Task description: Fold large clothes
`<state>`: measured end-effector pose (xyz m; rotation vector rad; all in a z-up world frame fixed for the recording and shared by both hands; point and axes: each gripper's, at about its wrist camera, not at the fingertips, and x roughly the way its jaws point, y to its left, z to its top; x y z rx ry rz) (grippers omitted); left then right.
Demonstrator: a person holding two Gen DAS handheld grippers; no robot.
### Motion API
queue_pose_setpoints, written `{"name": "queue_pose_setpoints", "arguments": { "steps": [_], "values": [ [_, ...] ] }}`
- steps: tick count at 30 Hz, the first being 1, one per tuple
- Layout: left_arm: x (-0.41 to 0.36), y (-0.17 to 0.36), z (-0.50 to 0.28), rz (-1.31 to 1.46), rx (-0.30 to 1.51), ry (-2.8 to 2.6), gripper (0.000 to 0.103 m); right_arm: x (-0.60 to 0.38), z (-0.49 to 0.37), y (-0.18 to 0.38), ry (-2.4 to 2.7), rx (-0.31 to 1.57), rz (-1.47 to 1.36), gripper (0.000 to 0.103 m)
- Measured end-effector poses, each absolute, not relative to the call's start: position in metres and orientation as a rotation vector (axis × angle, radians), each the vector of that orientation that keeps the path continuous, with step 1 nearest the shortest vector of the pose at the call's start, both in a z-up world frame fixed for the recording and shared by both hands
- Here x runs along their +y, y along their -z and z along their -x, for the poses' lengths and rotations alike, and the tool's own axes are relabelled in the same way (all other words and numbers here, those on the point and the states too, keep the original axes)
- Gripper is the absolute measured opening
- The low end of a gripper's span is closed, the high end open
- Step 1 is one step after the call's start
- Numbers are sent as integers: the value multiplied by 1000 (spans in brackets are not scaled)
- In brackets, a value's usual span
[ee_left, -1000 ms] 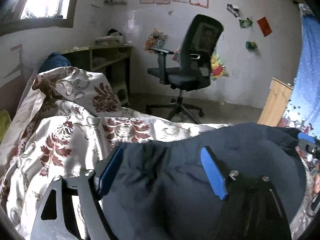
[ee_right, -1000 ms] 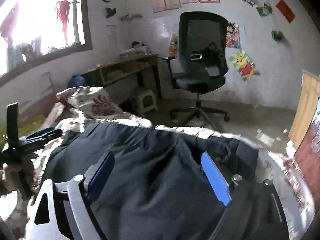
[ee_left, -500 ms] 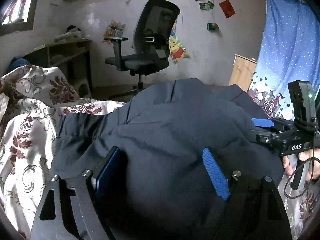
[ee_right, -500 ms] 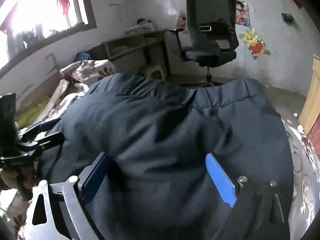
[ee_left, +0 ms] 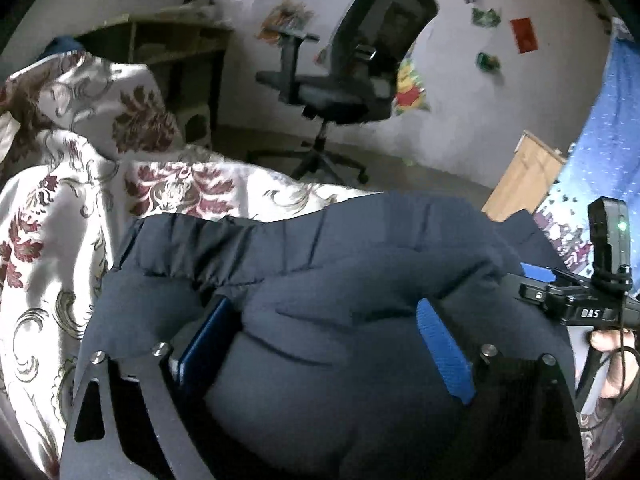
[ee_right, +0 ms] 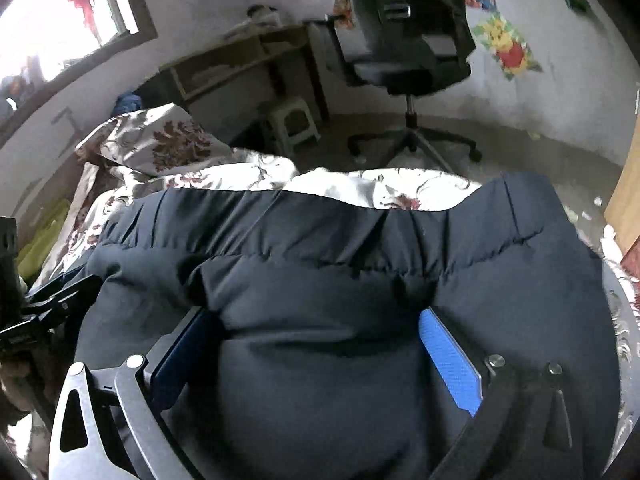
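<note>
Both the left gripper [ee_left: 332, 344] and right gripper [ee_right: 320, 352], jaws just spreading wide, straddle the dark padded jacket [ee_right: 340, 272] bulging between them, lying crosswise on the flowered bedspread [ee_left: 60, 208].

Garment [ee_left: 360, 264] lies on the bedspread [ee_left: 60, 216], bunched w/ its gathered edge on the far side; bedspread shows to its left and beyond it; pillow [ee_left: 92, 96] at far left of bed; desk [ee_right: 248, 56] behind pillow, against the wall; stool [ee_right: 294, 122] under desk's right end; office chair [ee_left: 352, 64] on floor beyond the bed, right of desk; board [ee_left: 524, 176] leans at right of chair; curtain [ee_left: 612, 128] further right; left gripper [ee_left: 320, 344] and right gripper [ee_right: 316, 348] sit side by side over garment, cloth bulging up btwn each pair of fingers.
</note>
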<state>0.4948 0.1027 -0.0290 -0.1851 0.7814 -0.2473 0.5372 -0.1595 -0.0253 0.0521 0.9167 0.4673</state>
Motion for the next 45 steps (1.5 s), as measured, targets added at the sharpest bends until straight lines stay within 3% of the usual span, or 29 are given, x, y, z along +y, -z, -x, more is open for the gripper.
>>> {"name": "queue_pose_setpoints", "arguments": {
  "steps": [11, 34, 45],
  "values": [
    [100, 46, -518, 162, 826, 227, 100, -158, -559, 48, -466, 928, -73, 103],
    [105, 43, -502, 243, 814, 278, 101, -169, -527, 33, -438, 800, -71, 103],
    [130, 32, -455, 159, 769, 178, 101, -161, -482, 14, -272, 725, 216, 103]
  ]
}}
